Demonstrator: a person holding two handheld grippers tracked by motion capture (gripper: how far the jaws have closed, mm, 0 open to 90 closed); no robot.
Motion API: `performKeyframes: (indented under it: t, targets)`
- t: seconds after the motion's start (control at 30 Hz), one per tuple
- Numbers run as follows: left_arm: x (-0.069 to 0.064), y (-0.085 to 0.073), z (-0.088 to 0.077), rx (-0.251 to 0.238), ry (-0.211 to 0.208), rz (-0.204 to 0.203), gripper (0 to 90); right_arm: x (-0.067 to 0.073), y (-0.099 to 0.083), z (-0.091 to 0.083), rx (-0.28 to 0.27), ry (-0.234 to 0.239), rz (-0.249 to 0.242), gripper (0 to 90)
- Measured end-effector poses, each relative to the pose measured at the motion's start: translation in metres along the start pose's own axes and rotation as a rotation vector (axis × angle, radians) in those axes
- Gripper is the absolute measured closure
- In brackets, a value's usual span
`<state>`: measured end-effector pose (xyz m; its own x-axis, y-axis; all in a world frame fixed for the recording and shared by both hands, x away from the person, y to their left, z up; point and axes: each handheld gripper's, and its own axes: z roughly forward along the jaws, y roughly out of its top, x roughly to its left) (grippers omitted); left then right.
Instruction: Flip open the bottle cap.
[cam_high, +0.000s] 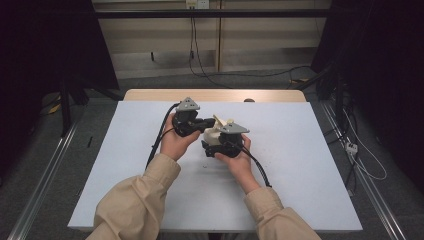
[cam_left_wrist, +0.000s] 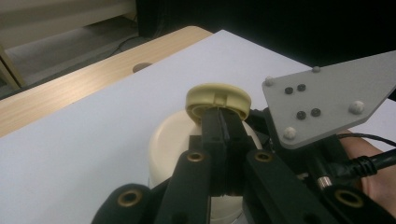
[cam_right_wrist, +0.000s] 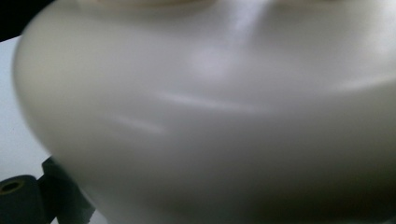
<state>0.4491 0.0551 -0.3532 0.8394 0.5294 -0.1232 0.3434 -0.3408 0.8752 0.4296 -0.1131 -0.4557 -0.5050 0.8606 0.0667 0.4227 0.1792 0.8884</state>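
The jaws of the left gripper (cam_left_wrist: 223, 122) are closed together on the rim of the yellowish cap (cam_left_wrist: 217, 97), which sits on the cream bottle (cam_left_wrist: 169, 140). The right gripper (cam_high: 220, 145) seems to clamp the bottle's body; I cannot tell its jaws exactly. The cap is on, so I judge the unscrewing is not finished. The bottle is round, smooth and glossy, above the table (cam_high: 300, 150).

Overhead light falling evenly on white table (cam_high: 300, 165); surroundings staying dark; cream jar (cam_right_wrist: 224, 121) blurring, showing glare streaks close-up.
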Motion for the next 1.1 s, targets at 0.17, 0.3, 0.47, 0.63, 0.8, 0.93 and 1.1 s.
performKeyframes:
  t: [0.17,0.3,0.47,0.63,0.8,0.93,1.1]
  targets:
    - [0.0006,-0.0001,0.0014,0.000,-0.001,0.000,90.0,0.0000,0.0000,0.0000,0.000,0.000,0.000,4.3]
    - [0.0006,0.0006,0.0016,0.000,0.002,-0.002,90.0,0.0000,0.0000,0.0000,0.000,0.000,0.000,4.3]
    - [0.0000,0.0016,0.0033,-0.002,-0.003,0.002,90.0,0.0000,0.0000,-0.0001,0.000,0.000,0.000,4.3]
    - [0.0001,0.0030,0.0052,0.000,-0.001,0.004,90.0,0.0001,0.0000,-0.0001,0.000,-0.001,-0.001,4.3]
    - [0.0000,0.0030,0.0070,0.003,-0.002,0.001,90.0,0.0001,0.0000,-0.0002,0.001,-0.001,-0.001,4.3]
    - [0.0005,0.0034,0.0079,0.004,0.000,0.000,90.0,0.0000,0.0000,-0.0001,0.001,0.000,-0.001,4.3]
    - [0.0008,0.0047,0.0082,-0.001,-0.001,-0.002,90.0,0.0000,0.0001,-0.0002,0.001,0.000,-0.001,4.3]
